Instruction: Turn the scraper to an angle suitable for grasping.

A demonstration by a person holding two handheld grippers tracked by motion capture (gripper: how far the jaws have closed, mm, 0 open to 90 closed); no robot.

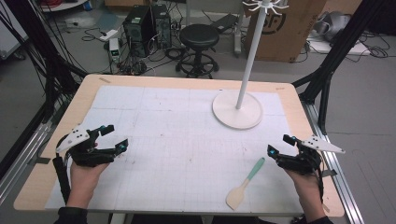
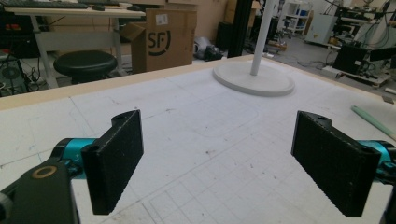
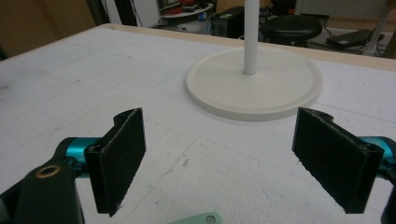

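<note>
Nearest the table's front edge, between the hands but closer to the right one: spatula (image 1: 244, 185), flat on the white mat (image 1: 177, 140). Just beyond, left gripper (image 1: 113, 137) and right gripper (image 1: 279, 145), jaws apart, empty. Farther back, white stand (image 1: 237, 109).

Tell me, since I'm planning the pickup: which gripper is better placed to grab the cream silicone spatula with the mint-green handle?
Right. The right gripper hovers open beside the spatula, while the left gripper sits across the table.
</note>
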